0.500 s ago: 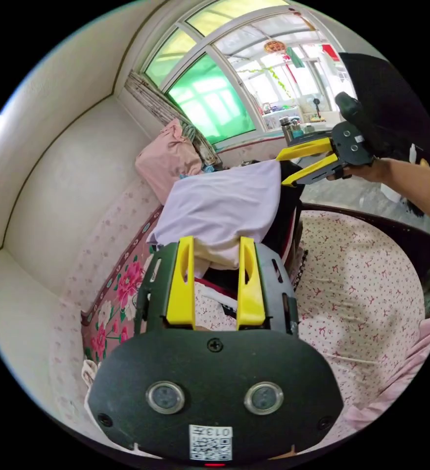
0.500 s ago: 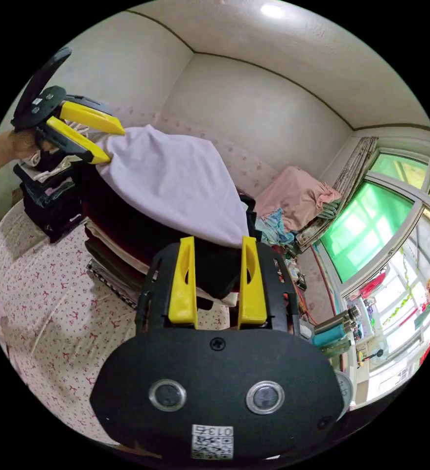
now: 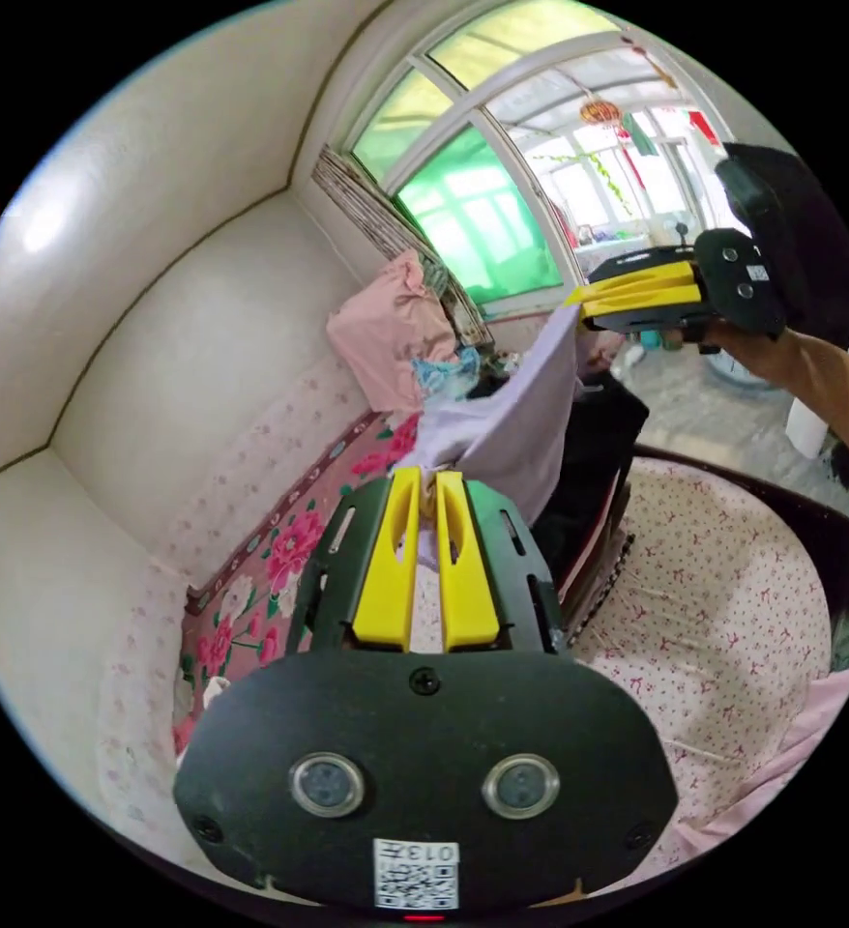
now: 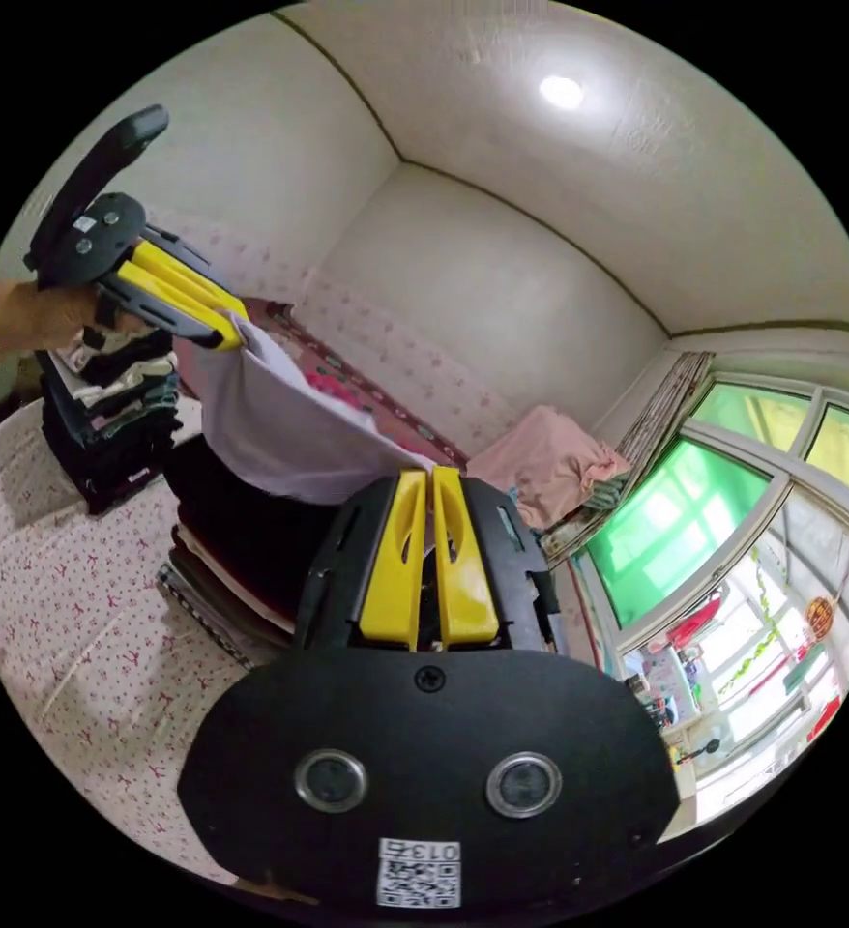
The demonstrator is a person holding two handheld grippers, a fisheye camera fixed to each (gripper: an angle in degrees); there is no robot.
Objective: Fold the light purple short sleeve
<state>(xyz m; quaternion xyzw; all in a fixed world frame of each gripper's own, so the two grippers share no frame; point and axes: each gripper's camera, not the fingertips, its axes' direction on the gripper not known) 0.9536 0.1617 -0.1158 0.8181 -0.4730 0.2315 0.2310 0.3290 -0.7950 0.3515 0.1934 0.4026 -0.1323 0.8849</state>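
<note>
Light purple short sleeve [image 3: 516, 435] hangs pinched between both hand-held grippers.

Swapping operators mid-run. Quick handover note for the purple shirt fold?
Left gripper: shut on one edge of the light purple shirt.
Right gripper: shut on the opposite edge.
Shirt hangs between both grippers, above the pile of folded clothes on the bed. A second pile stands behind.
Done: both edges pinched and raised.
Left: probably spread it on the bed and fold.
</note>
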